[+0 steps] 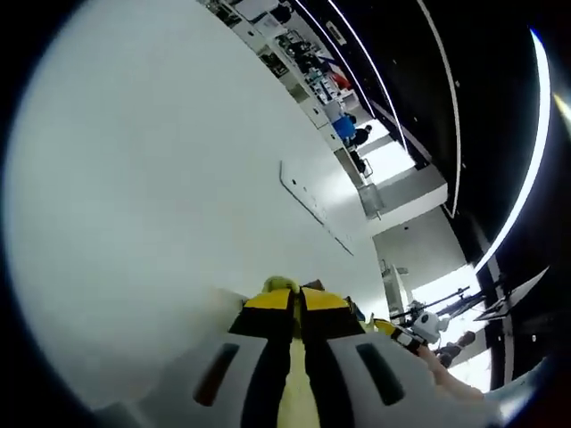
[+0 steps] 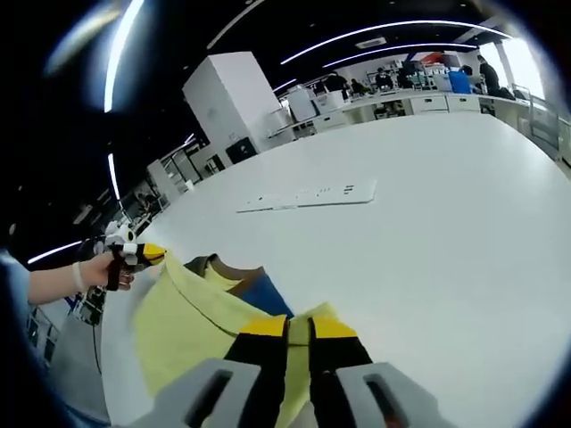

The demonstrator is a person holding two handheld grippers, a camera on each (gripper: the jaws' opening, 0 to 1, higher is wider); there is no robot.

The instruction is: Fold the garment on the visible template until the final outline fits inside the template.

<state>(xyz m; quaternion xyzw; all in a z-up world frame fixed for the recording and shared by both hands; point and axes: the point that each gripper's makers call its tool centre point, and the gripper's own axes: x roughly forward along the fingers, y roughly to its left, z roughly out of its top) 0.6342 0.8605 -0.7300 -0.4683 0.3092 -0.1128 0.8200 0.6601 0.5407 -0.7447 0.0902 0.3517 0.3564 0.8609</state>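
A yellow garment (image 2: 192,325) with a brown collar (image 2: 234,267) and a blue patch (image 2: 266,296) is lifted over the white table (image 2: 446,232), stretched between both grippers. My right gripper (image 2: 299,326) is shut on its near edge. My left gripper (image 2: 143,254), held by a hand (image 2: 94,272), pinches the far corner. In the left gripper view, my left gripper (image 1: 297,300) is shut on the yellow cloth (image 1: 279,284), and the right gripper (image 1: 406,335) shows at the lower right. A flat white sheet (image 2: 308,195), perhaps the template, lies farther back on the table (image 1: 134,178); it also shows as the sheet (image 1: 312,201).
Desks with people and equipment line the table's far side (image 2: 419,85). A white pillar (image 2: 234,102) stands behind the table. Stands and tripods (image 1: 455,308) sit beyond the table's edge.
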